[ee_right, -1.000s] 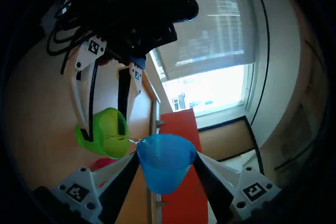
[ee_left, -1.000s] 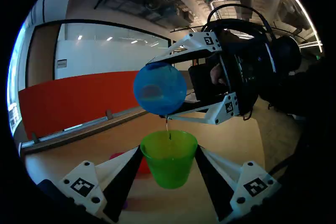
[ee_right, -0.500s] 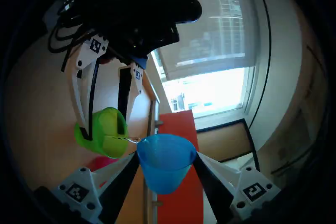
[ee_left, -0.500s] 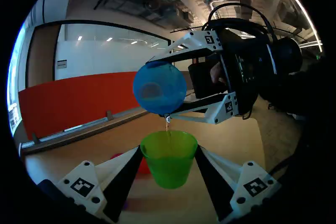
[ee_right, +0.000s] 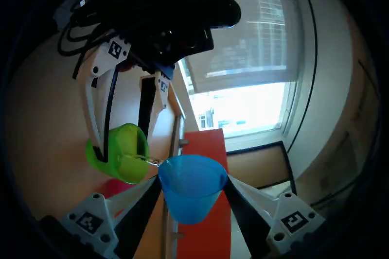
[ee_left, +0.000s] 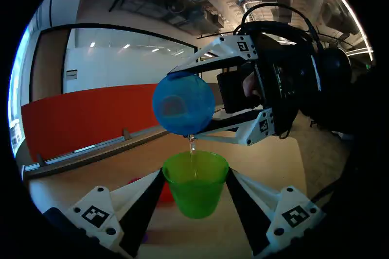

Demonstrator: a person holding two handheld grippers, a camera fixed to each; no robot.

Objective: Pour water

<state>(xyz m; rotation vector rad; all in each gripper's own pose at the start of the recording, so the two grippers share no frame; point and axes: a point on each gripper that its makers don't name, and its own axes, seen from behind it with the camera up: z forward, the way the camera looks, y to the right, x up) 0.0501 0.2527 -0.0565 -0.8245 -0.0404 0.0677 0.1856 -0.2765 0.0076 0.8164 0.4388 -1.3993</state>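
Note:
In the left gripper view my left gripper (ee_left: 195,188) is shut on an upright green cup (ee_left: 195,182). Just above it hangs a blue cup (ee_left: 183,104), tipped on its side with its mouth toward the camera. The right gripper (ee_left: 187,103) is shut on that blue cup, and a thin stream of water (ee_left: 191,145) falls from its rim into the green cup. In the right gripper view the blue cup (ee_right: 191,186) sits between my right gripper's (ee_right: 192,188) fingers, with the green cup (ee_right: 118,153) and the left gripper (ee_right: 121,149) to the left of its rim.
A wooden tabletop (ee_left: 272,162) lies under both cups, with a pink object (ee_left: 167,191) on it behind the green cup. An orange wall panel (ee_left: 82,113) and a rail run along the far edge. A bright window (ee_right: 238,108) lies beyond the cups.
The blue cup has shifted slightly left and tipped a little further. Water keeps trickling into the green cup, which stays in place.

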